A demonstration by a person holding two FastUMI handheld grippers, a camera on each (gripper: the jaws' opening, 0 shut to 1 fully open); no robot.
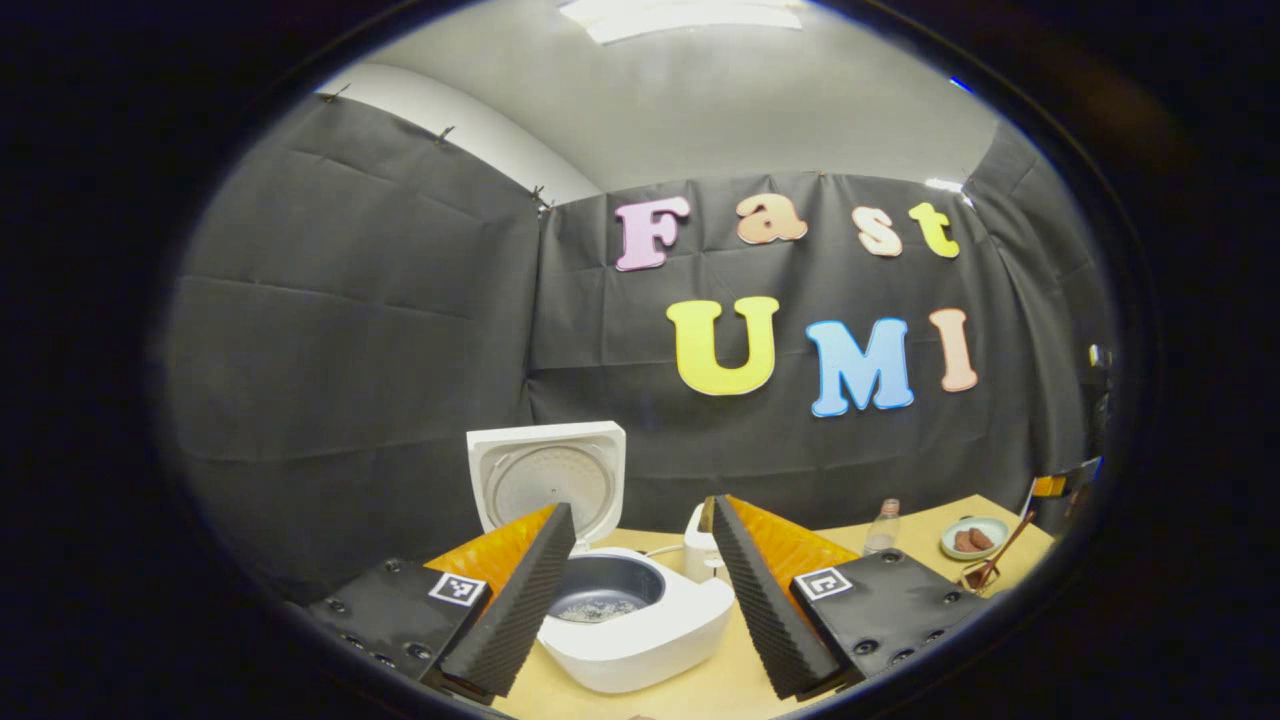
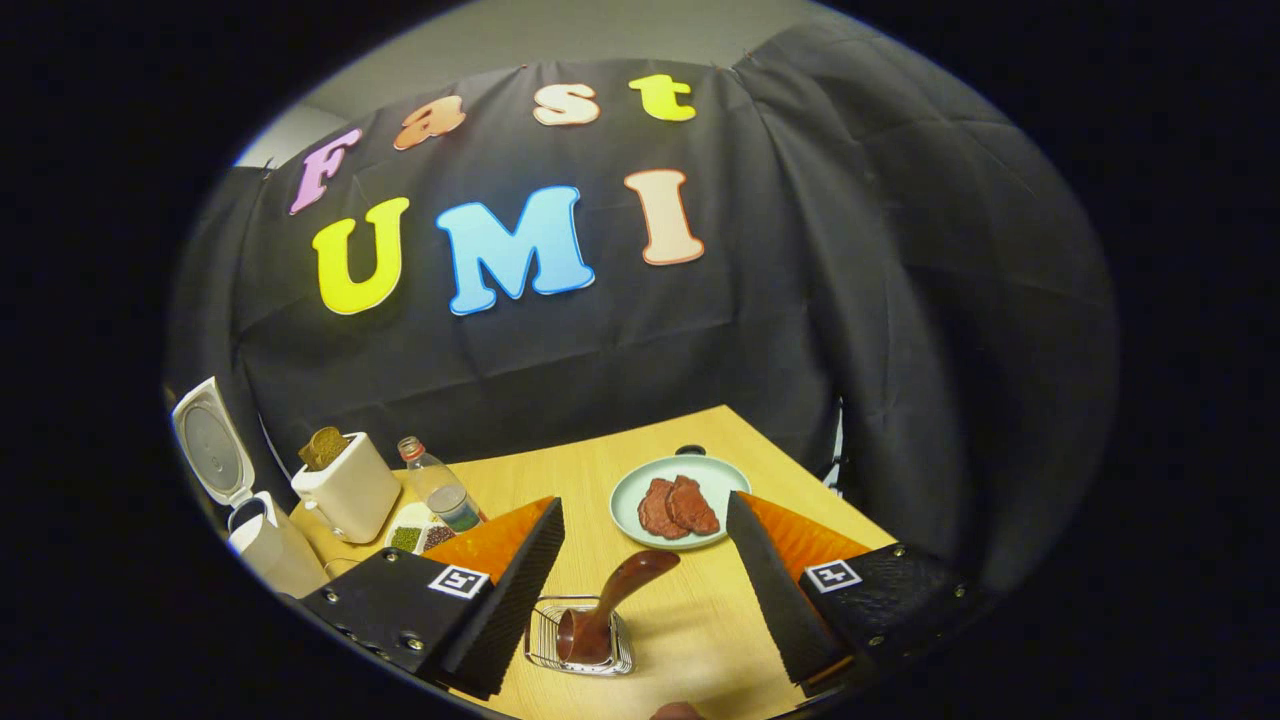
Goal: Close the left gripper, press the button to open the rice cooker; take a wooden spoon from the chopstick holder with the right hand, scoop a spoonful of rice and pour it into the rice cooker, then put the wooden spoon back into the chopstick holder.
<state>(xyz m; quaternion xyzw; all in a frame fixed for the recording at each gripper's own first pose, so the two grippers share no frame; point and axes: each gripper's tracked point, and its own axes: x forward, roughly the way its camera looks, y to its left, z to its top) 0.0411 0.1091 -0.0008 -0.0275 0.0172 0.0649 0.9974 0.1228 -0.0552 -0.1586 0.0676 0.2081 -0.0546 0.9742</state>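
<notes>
Wooden spoon leans up-right in the chopstick holder between my spread right hand-held gripper, near table edge

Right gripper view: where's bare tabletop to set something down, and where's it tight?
Free: the strip between the plate and bottle, back to the wall, and the patch right of the wire holder holding the wooden spoon. Crowded: far left, where rice cooker, toaster and grain dish cluster.
</notes>
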